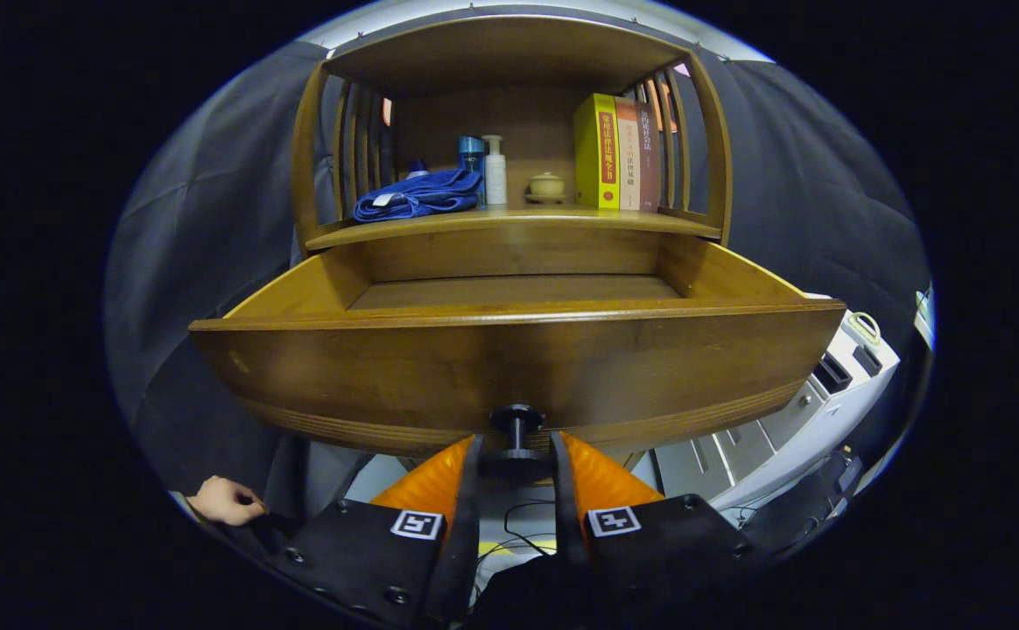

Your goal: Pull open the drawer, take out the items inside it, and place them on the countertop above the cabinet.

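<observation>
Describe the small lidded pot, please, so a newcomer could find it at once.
On the wooden cabinet's countertop, above the pulled-open drawer whose dark knob the gripper fingers flank, it stands between a white pump bottle and a yellow book. The pale beige pot is squat and round.

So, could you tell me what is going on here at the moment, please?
A person is working a hand-held gripper whose fingers are closed on the dark round knob of a wooden drawer. The drawer stands pulled out from the cabinet, and the visible part of its floor looks bare. On the countertop above lie a blue cloth, bottles and books.
</observation>
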